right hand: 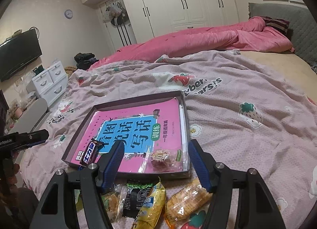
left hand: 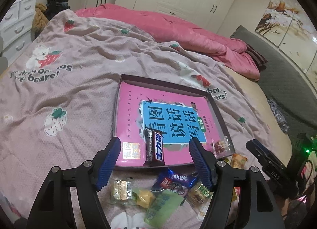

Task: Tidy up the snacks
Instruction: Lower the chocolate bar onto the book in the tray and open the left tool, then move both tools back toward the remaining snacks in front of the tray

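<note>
Chocolate bar (left hand: pixel 154 148) and clear-wrapped sweet (right hand: pixel 162 157): lying in my shallow tray (right hand: pixel 126 101). Loose snacks (right hand: pixel 152 199): on bed before it. My left hand-held gripper (left hand: pixel 155 145) and right hand-held gripper (right hand: pixel 155 148): jaws apart, empty.

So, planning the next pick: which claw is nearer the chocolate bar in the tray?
Left. The left claw straddles the chocolate bar; the right claw sits further along the tray's near edge.

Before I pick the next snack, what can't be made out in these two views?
- Left wrist view: green packet runs under the left gripper frame, cut by the bottom edge.
- Right wrist view: yellow packet cut off at the bottom; its label is unreadable.
- Right wrist view: tray near-left corner hidden behind a finger.
</note>
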`<action>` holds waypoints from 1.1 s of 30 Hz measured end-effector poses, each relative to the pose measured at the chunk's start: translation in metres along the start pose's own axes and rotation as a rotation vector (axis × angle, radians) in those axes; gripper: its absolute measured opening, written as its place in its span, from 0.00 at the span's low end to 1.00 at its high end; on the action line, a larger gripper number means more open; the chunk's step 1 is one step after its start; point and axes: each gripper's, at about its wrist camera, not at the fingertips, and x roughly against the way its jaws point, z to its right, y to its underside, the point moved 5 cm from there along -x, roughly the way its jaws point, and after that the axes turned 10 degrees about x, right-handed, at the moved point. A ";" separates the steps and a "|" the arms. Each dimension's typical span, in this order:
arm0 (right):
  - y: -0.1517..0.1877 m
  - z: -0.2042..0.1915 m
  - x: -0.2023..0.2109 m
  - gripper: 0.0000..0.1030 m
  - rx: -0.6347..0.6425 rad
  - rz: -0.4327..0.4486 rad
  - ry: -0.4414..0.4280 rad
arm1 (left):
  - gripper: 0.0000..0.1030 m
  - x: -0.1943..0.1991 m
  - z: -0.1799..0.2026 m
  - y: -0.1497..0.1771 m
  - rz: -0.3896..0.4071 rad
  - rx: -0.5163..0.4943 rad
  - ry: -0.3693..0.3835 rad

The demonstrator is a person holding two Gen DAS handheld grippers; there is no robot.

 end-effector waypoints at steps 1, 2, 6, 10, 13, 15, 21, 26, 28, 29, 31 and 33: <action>0.001 -0.001 0.003 0.66 0.000 0.002 0.001 | 0.71 0.001 0.001 0.001 0.001 -0.002 0.002; 0.001 -0.002 0.005 0.67 0.001 0.005 0.001 | 0.72 0.003 0.001 0.002 0.002 -0.003 0.006; 0.004 -0.007 0.016 0.69 -0.006 0.014 -0.001 | 0.73 0.008 0.001 0.006 0.002 0.002 0.003; 0.009 -0.017 0.020 0.70 0.004 0.003 -0.017 | 0.74 0.008 0.001 0.015 -0.013 -0.002 0.000; 0.013 -0.025 0.022 0.70 0.024 -0.006 -0.024 | 0.74 0.009 0.001 0.024 -0.029 -0.007 -0.010; 0.014 -0.030 0.025 0.70 0.035 -0.005 -0.023 | 0.74 0.010 -0.001 0.031 -0.036 -0.005 -0.019; 0.023 -0.034 0.037 0.70 0.034 -0.017 -0.024 | 0.74 0.012 -0.003 0.049 -0.079 -0.030 -0.026; 0.032 -0.029 0.044 0.70 0.020 -0.042 -0.008 | 0.74 0.015 -0.006 0.058 -0.090 -0.043 -0.039; 0.034 -0.025 0.047 0.70 0.006 -0.042 -0.001 | 0.74 0.016 -0.008 0.060 -0.093 -0.040 -0.042; 0.035 -0.024 0.049 0.70 0.002 -0.041 0.001 | 0.74 0.016 -0.009 0.062 -0.096 -0.038 -0.042; 0.036 -0.021 0.051 0.70 -0.005 -0.043 0.008 | 0.74 0.017 -0.010 0.065 -0.102 -0.032 -0.041; 0.038 -0.019 0.052 0.70 -0.012 -0.048 0.010 | 0.74 0.018 -0.009 0.068 -0.106 -0.033 -0.041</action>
